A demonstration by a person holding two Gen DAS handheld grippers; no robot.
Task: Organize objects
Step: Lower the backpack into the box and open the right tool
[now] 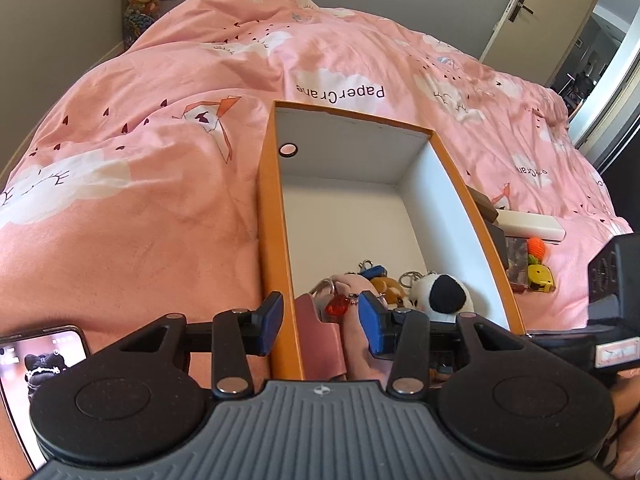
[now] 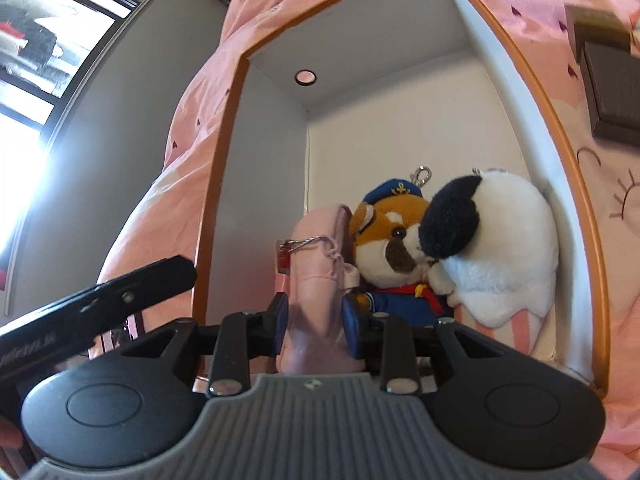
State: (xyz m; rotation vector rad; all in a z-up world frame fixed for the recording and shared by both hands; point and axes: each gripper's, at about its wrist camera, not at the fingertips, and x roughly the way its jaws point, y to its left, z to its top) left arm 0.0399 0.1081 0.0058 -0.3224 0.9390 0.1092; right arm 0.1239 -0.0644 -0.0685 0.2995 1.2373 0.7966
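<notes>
Right gripper [image 2: 314, 326]: blue pads either side of pink pouch [image 2: 316, 280]; they look to press its sides, so clamped on it, low in the box at 6 o'clock of the right view.
Left gripper [image 1: 320, 326]: jaws apart, nothing between the pads; they straddle the box's orange wall [image 1: 270, 240].
Pouch: stands upright in orange box [image 2: 560, 128], touching sailor dog plush [image 2: 394, 248] at its 3 o'clock; black-eared white plush [image 2: 496, 248] further right, against the wall.
Step (guess): seating pouch beside the plushes, placement nearly done.
Next move needs: right jaws to let go w/o tipping pouch, then lift straight out; left to clear the wall.
Left view only: phone [image 1: 40, 364] at 8 o'clock, yellow toy [image 1: 540, 278] and orange knit bit [image 1: 536, 246] outside box at 3 o'clock, still to sort.
Right view only: dog's face and cap, dark boxes [image 2: 608, 88] at 2 o'clock.
</notes>
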